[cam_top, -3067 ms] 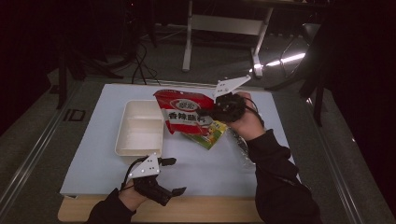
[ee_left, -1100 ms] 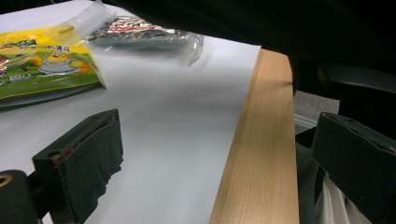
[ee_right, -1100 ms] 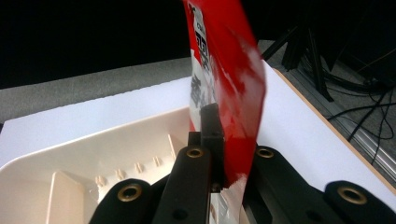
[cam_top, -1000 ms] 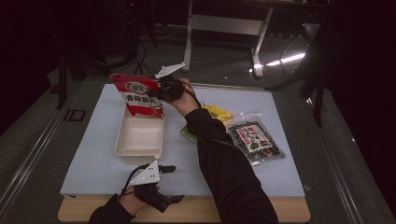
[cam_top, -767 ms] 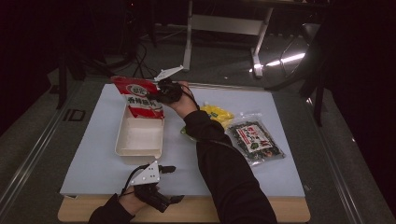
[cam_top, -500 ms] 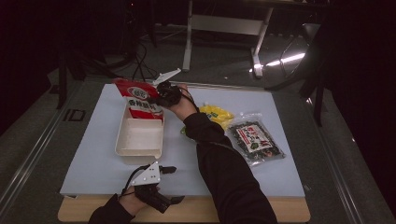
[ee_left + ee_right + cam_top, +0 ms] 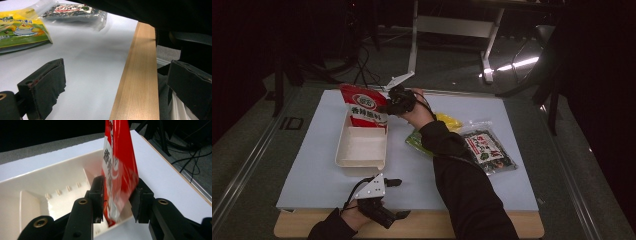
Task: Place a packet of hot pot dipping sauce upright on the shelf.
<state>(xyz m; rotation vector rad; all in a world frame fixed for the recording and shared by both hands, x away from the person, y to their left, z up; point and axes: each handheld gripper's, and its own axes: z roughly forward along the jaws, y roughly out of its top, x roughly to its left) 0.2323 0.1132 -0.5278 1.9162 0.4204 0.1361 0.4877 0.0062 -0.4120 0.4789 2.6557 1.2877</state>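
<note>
Three snack packets—red (image 7: 364, 106), yellow-green (image 7: 432, 131), dark (image 7: 486, 151)—and one white tray (image 7: 360, 148).

The seasoning packet (image 7: 363, 106) stands tilted in the far end of the tray (image 7: 360, 150). Right of the tray lie the snack bag (image 7: 447, 121) and, further right, the seaweed packet (image 7: 486, 151), all on the table (image 7: 307, 160).

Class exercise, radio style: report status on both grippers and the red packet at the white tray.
Right gripper just opening, red packet loose between jaws, over white tray. Left gripper open, idle at table edge. Nothing in the way.
</note>
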